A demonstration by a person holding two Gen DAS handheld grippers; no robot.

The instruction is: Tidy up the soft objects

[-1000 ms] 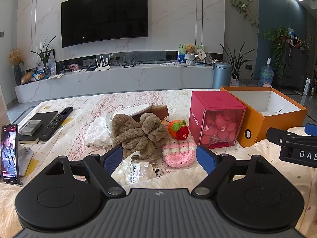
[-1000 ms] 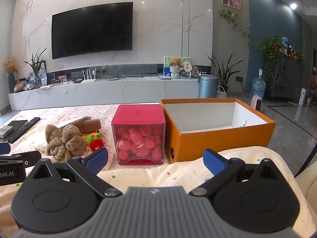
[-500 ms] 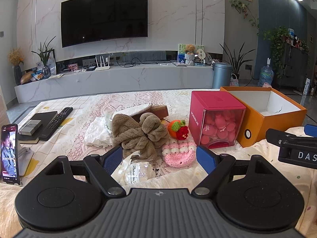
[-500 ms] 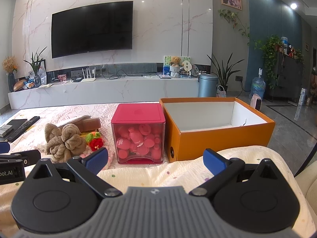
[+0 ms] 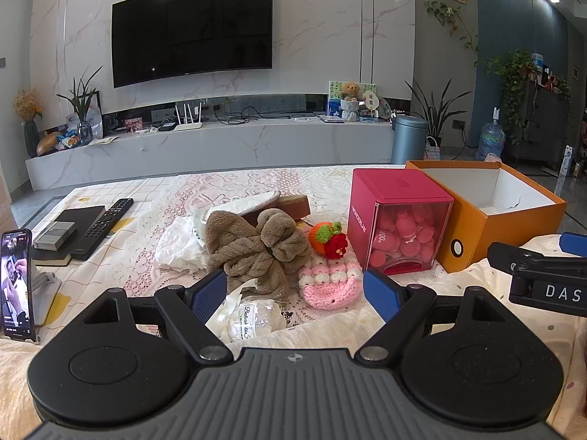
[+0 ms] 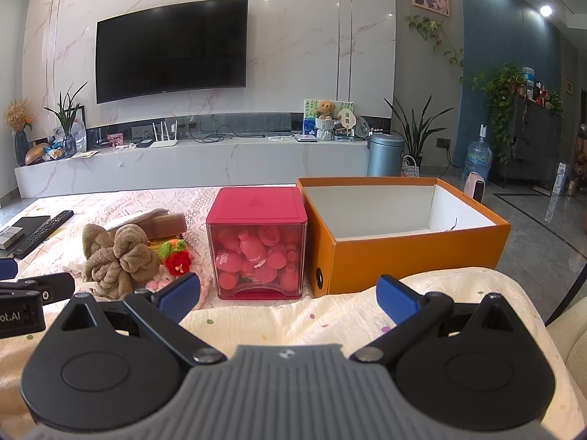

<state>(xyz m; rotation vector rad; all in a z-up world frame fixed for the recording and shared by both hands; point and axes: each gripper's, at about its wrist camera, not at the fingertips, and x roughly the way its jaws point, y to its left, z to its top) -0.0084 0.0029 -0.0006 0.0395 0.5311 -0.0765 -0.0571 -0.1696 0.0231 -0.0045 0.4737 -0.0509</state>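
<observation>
A brown knotted towel (image 5: 256, 249) lies on the table with a pink knitted piece (image 5: 328, 280), an orange and red knitted toy (image 5: 328, 240), a white cloth (image 5: 179, 245) and a clear wrapped packet (image 5: 253, 317) around it. My left gripper (image 5: 295, 293) is open and empty, just short of the packet. My right gripper (image 6: 290, 295) is open and empty in front of the red box (image 6: 256, 242) and the open orange box (image 6: 400, 234). The towel (image 6: 117, 256) and the toy (image 6: 176, 256) also show at the left of the right wrist view.
A red-lidded clear box of pink items (image 5: 396, 220) stands beside the orange box (image 5: 488, 209). A remote (image 5: 104, 227), a book (image 5: 69, 223) and a propped phone (image 5: 16, 286) sit at the left. A brown block (image 5: 290, 205) lies behind the towel.
</observation>
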